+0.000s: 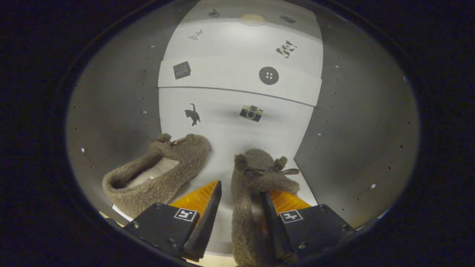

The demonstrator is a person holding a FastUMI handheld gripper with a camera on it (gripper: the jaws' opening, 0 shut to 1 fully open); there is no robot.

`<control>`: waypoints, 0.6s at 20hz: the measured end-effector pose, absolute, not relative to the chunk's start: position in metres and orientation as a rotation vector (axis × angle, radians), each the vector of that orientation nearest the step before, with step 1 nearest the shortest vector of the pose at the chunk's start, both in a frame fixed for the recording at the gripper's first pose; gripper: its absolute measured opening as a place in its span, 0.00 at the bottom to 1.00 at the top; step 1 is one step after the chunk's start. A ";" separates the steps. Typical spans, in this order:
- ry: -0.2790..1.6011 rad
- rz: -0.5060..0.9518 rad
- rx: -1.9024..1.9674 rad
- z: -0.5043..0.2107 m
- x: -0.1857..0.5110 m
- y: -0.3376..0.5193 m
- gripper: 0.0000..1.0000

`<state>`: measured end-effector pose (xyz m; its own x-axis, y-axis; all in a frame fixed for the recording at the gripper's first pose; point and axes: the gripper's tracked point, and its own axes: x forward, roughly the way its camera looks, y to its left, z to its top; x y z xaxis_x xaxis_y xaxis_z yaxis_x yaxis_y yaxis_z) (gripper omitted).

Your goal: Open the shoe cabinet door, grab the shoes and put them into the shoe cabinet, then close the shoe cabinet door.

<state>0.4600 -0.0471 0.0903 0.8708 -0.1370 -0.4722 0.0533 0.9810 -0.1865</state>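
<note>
Hand-held gripper (240, 193) parted, right slipper (252, 185) between fingers, inside cabinet (122, 104).

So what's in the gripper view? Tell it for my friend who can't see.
The open gripper reaches into a white shoe cabinet, with one fuzzy brown slipper between its fingers, against the right one. A second slipper lies beside the left finger. Small picture stickers dot the back wall.

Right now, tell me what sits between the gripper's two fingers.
In the gripper view, the right slipper stands between the fingers, against the right one. The gripper is open. The left slipper lies beyond the left finger.
</note>
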 end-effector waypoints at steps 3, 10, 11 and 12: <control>0.500 -0.104 -0.169 0.106 0.439 -0.040 0.67; 0.389 -0.105 -0.300 0.175 0.357 -0.020 0.74; 0.362 -0.091 -0.302 0.189 0.339 -0.011 0.74; 0.337 -0.082 -0.304 0.203 0.323 -0.005 0.78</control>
<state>0.3226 -0.0046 0.2029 0.9410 -0.1296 -0.3125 0.0291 0.9513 -0.3070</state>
